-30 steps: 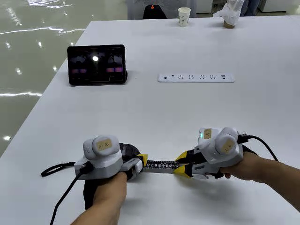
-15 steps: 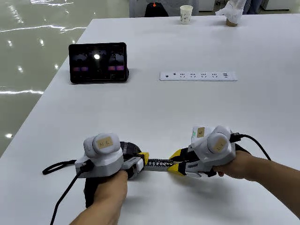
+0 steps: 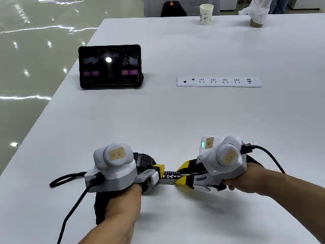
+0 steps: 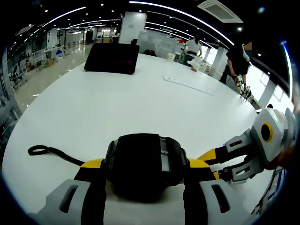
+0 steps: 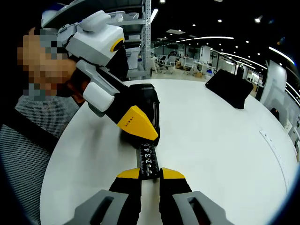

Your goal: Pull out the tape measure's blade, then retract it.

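Clamping the tape measure, the left gripper anchors it while the right gripper pinches the blade, seemingly barely extended; retraction remains.

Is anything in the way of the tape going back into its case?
Nothing visible is. The short blade runs straight over the bare table from the right gripper to the case, which the left gripper holds.
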`<state>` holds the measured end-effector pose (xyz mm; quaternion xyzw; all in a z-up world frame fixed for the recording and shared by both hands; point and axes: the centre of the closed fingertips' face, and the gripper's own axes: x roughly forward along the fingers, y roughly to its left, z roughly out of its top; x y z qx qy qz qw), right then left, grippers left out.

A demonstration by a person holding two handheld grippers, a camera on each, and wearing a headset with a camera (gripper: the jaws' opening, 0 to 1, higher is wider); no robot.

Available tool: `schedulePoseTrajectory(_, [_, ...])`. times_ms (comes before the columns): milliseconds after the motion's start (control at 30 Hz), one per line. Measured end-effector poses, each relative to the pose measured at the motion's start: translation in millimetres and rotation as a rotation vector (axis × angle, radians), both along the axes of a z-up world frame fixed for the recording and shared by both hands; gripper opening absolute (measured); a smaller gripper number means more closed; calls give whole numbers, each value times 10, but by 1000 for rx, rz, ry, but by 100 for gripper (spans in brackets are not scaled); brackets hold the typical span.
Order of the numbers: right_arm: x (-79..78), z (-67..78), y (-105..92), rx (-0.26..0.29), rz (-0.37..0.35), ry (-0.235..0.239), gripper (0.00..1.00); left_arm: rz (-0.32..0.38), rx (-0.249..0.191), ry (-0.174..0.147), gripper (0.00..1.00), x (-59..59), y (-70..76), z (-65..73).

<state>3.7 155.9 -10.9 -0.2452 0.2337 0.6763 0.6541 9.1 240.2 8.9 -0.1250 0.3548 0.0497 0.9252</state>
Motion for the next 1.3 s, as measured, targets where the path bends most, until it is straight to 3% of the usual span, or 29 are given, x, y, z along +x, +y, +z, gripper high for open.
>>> schedulePoseTrajectory(767, [-44,-7,355,16,38,-2,11,6,-15,3,62,-2,10,-2])
schedulePoseTrajectory(1300, [-42,-20,357,2,59,-26,12,-10,-8,7,64,5,4,-9])
